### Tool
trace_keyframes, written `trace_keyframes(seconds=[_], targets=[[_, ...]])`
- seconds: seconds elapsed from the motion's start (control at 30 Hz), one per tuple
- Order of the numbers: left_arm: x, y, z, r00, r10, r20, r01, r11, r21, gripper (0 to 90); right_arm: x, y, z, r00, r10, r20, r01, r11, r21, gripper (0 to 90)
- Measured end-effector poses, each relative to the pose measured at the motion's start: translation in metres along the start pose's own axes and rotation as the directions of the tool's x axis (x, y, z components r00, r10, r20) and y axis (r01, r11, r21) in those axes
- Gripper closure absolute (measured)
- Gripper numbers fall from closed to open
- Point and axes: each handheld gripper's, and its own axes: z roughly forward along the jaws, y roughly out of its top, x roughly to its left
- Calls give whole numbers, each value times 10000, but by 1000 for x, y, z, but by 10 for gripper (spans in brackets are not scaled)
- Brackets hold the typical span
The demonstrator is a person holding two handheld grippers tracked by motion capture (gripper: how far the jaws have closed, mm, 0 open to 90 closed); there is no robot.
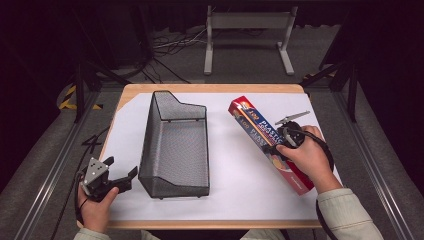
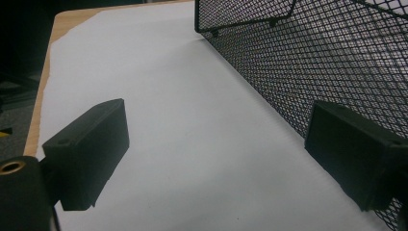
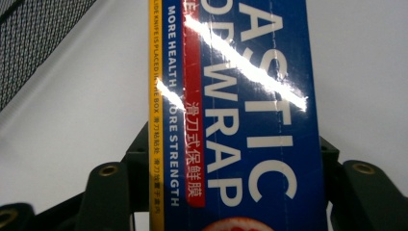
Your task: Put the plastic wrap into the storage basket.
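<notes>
R gripper (image 1: 278, 145), at about 4 o'clock on the table in the high view, has its jaws clamped across the plastic wrap box (image 1: 260, 132), one jaw on each long side, roughly mid-length. The right gripper view looks along the box's blue face (image 3: 240, 106) w/ white "PLASTIC WRAP" lettering, a yellow edge strip and a red band of Chinese text; black jaws flank it on both sides, pressed to its edges. The box runs diagonally, red far end toward 12 o'clock, near end toward 5 o'clock under the person's right hand (image 1: 311, 157). Can't tell whether the box is touching the white sheet (image 1: 235, 170) or just off it.

L gripper (image 1: 120, 175) sits at about 8 o'clock near the table's front edge, jaws wide apart w/ nothing between them, held in the left hand (image 1: 95, 207). In the left gripper view its two black jaws frame bare white sheet; the right jaw is just beside the black mesh basket (image 2: 327, 62) wall.

Basket (image 1: 175, 145) stands upright at table centre, btwn the two grippers, well apart from the box. Wooden table (image 1: 210, 88) edge shows around the sheet.
</notes>
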Motion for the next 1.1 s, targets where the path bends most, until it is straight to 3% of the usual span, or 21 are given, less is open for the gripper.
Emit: trace_keyframes(seconds=[0.2, 0.4, 1.1], targets=[[0, 0, 0, 10000, -18, 1, 18, 10000, -12, 92, 2, 3, -7, 9985, 545, 113, -542, 9983, -210, 410], [0, 1, 0, 10000, 7, -6, -7, 10000, 12, 92, 16, 12, -18, 9949, 982, 216, -972, 9944, -414, 410], [0, 1, -1, 10000, -13, 22, 13, 10000, -79, 92, 68, 49, -24, 9977, 676, -27, -676, 9972, -320, 410]])
